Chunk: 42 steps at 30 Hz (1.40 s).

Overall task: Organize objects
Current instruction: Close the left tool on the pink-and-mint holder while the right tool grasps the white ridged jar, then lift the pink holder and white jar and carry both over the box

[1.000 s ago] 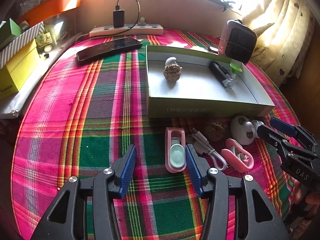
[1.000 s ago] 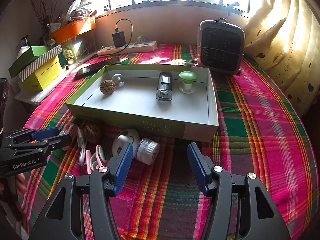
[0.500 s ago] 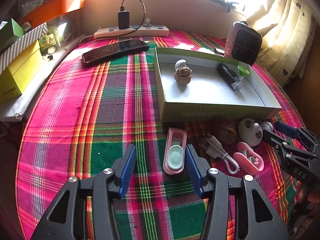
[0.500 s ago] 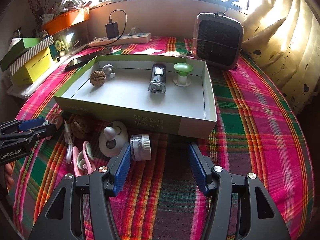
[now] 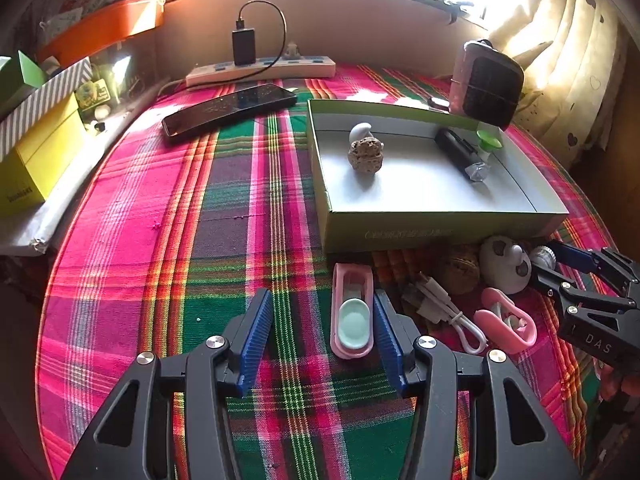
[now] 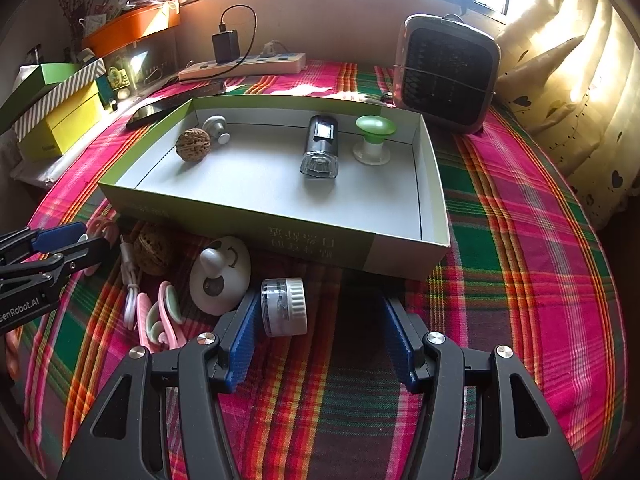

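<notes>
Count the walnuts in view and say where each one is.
2. One walnut lies inside the box, near its left end; the other sits on the cloth in front of the box. None seem hidden.

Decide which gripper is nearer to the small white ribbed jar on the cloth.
Right. The right gripper has the small white ribbed jar between its open fingers, against the left one; the left gripper sits farther left, around a pink clip.

The left gripper [image 5: 320, 334] points toward twelve o'clock, low over the surface, its two blue-padded fingers [image 5: 256, 336] spread wide apart and holding nothing. The right gripper [image 6: 322, 340] also aims at twelve o'clock, its fingers [image 6: 240, 340] spread wide and empty. In the left wrist view the right gripper sits at three o'clock; in the right wrist view the left gripper shows at nine o'clock.
</notes>
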Available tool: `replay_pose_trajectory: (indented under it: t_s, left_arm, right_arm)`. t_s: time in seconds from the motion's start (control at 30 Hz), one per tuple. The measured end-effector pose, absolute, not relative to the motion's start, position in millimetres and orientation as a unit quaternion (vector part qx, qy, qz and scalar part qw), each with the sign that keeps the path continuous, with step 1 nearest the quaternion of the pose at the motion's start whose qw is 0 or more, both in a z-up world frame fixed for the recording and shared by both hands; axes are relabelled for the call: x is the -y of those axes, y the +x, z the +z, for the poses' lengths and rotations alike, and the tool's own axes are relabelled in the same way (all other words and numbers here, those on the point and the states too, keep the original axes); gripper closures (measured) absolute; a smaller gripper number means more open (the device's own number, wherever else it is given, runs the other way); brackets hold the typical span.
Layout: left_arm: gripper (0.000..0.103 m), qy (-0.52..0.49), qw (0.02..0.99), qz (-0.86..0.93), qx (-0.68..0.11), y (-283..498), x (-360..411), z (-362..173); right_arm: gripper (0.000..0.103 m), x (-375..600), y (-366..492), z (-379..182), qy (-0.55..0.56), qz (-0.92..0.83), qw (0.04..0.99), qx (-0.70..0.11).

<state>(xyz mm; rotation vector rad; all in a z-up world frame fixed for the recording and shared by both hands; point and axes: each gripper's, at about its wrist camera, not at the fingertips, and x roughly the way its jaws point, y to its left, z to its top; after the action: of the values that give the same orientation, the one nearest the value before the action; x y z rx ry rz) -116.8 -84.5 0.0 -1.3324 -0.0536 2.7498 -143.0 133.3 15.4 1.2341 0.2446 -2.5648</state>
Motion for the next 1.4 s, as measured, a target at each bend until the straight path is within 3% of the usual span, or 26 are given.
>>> replay_pose_trajectory:
  t_s: [0.13,0.27,0.73,0.87,1.4]
  left_arm:
    - [0.055,-0.434,0.040,0.900,0.010,-116.2,82.5,-0.6]
    - [0.056,-0.431,0.038,0.901,0.012,-115.6,83.6,-0.9]
    - [0.082,-0.426,0.030,0.904,0.010,-116.3,89.4,-0.4]
    - [0.087,-0.424,0.029,0.905,0.012,-116.7,91.8,-0.3]
    - [0.087,-0.420,0.035,0.907,0.012,-116.2,93.2,-0.5]
  right_arm:
    - [0.046,-133.5,-141.7,15.2,0.426,-0.889,0.144,-0.087]
    - [0.057,-132.2,-139.2,15.3,0.425,-0.888,0.155,-0.085]
    - [0.083,-126.7,-133.6,15.8,0.423,-0.886,0.171,-0.081]
    - [0.083,-125.9,-133.6,15.5,0.423,-0.886,0.170,-0.082]
    - [0.083,-125.5,-132.7,15.0,0.423,-0.887,0.165,-0.081]
